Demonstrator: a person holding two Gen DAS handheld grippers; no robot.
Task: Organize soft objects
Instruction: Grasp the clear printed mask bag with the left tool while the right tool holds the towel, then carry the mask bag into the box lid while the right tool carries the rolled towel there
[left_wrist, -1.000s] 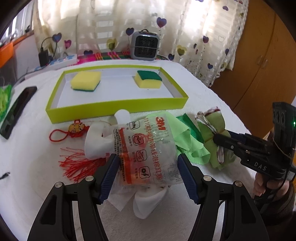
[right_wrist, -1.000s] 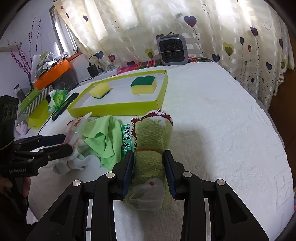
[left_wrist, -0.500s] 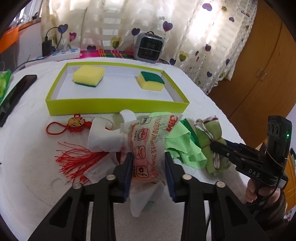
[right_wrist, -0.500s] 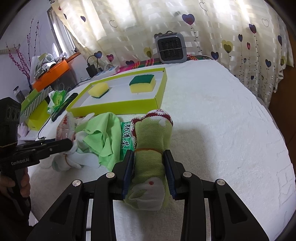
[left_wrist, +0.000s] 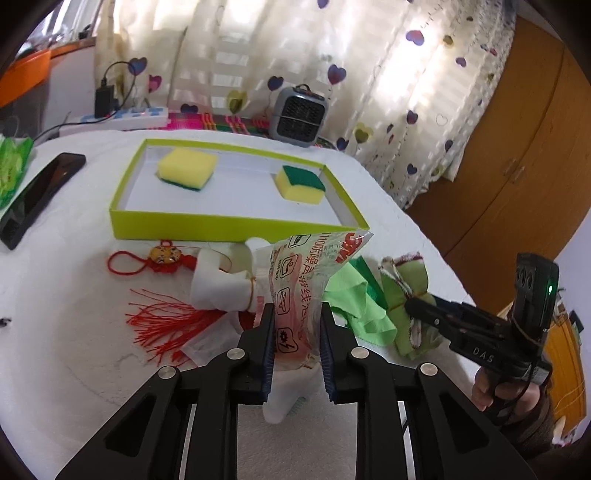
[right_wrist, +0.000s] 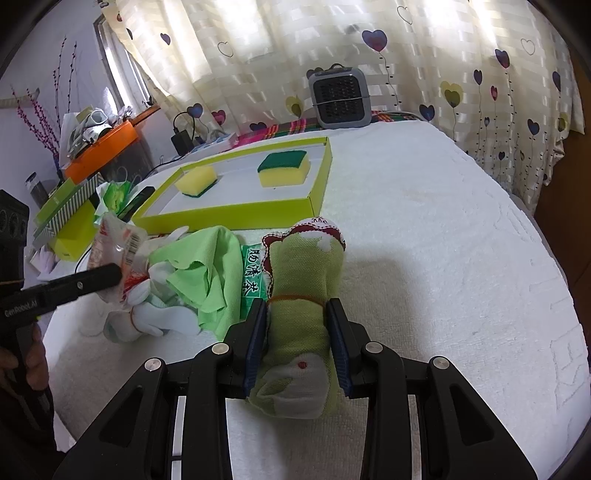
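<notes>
Packet (left_wrist: 308, 284) of clear plastic with red print sits clamped between the blue pads of the left gripper (left_wrist: 296, 334); the jaws have just closed on it and the film is crumpled narrow between them. Its top corner stands up past the fingertips, tilted toward the tray (left_wrist: 236, 223). White gloves (left_wrist: 221, 286) lie just left of the left finger, partly under the packet, with a red tassel (left_wrist: 166, 325) spread further left on the white towel (left_wrist: 66, 295). Green cloth (left_wrist: 354, 299) lies just right of the right finger.

Right gripper (right_wrist: 297, 332) holds a rolled green sock (right_wrist: 304, 295); both pads press its sides just below a thin red band, and the roll lies along the fingers with its red-trimmed cuff pointing away from them. The sock's pale toe end bulges back between the finger bases. The cloth is just left of these fingers, touching a green printed wrapper (right_wrist: 253, 273) that lies against the sock.

Tray is ahead of both grippers, beyond the pile. It holds two sponges, well apart: one yellow side up (left_wrist: 186, 170), one green side up (left_wrist: 301, 184). A grey heater (right_wrist: 340, 98) stands past the tray by the curtain. A phone (left_wrist: 40, 195) lies far left of the left gripper.
</notes>
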